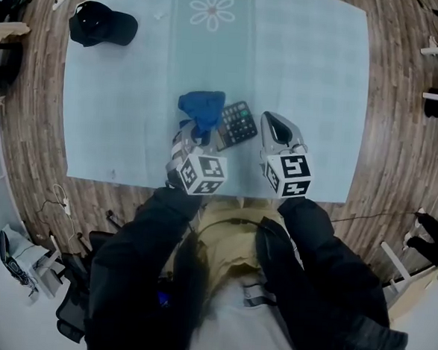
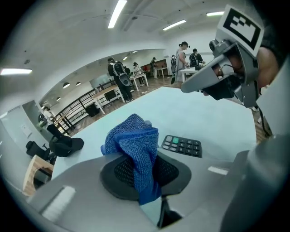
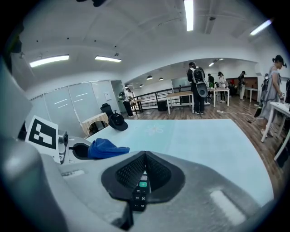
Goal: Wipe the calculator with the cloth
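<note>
A dark calculator (image 1: pixel 237 123) lies flat on the pale blue mat (image 1: pixel 308 79), also seen in the left gripper view (image 2: pixel 182 146). A blue cloth (image 1: pixel 203 108) is bunched just left of it, overlapping its left edge. My left gripper (image 1: pixel 192 135) is shut on the cloth (image 2: pixel 136 149), which hangs between its pads (image 2: pixel 118 174). My right gripper (image 1: pixel 273 126) sits at the calculator's right edge with its pads met. Through the slit below them, a strip of calculator keys (image 3: pixel 139 192) shows. Whether it touches the calculator I cannot tell.
A black cap (image 1: pixel 102 24) rests at the mat's far left corner. The mat covers a round wooden table (image 1: pixel 389 145). Chairs and bags stand around the table's near rim. People stand far off in the room (image 3: pixel 198 88).
</note>
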`<state>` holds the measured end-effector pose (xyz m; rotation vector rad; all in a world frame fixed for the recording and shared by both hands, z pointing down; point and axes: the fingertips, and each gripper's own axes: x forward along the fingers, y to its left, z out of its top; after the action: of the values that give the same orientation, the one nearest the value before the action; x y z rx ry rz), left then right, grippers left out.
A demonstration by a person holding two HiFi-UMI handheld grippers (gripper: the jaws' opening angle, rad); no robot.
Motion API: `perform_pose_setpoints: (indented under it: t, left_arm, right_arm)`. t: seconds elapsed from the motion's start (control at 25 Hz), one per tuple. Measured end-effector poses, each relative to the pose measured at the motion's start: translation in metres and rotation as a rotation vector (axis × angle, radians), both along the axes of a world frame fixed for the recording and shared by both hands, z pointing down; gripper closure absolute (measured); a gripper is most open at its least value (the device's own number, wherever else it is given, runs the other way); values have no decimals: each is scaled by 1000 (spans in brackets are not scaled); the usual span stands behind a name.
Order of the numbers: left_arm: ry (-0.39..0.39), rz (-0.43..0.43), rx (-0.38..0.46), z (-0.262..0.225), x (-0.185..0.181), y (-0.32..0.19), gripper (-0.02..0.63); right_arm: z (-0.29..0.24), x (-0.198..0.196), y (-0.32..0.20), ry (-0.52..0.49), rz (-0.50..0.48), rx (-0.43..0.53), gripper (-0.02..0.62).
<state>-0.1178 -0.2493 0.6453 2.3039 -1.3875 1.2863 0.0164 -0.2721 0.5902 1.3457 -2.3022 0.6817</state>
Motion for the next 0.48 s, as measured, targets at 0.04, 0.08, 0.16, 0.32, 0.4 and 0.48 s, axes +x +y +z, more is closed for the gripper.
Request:
perform_pose_setpoints:
  t: [0.04, 0.08, 0.16, 0.32, 0.4, 0.48]
  left_arm:
    - [-5, 15, -16, 7, 3, 2, 548]
    - [-5, 27, -31, 13, 6, 3, 548]
    - [4, 48, -62, 22, 13, 6, 548]
    - [48, 84, -147, 40, 35, 16, 548]
    - [75, 97, -191, 46, 46, 23, 548]
    - [102, 114, -234, 50, 56, 31, 548]
  right_arm:
    - [4, 0, 0, 4, 0, -8, 595]
    - [8, 0, 1, 8, -1, -15, 595]
    - [15, -1, 2, 12, -2, -29, 595]
    - [24, 0, 8, 13, 4, -53, 595]
    - [25, 2, 10, 12, 9, -59, 595]
    - [26, 7, 12, 13, 16, -62, 595]
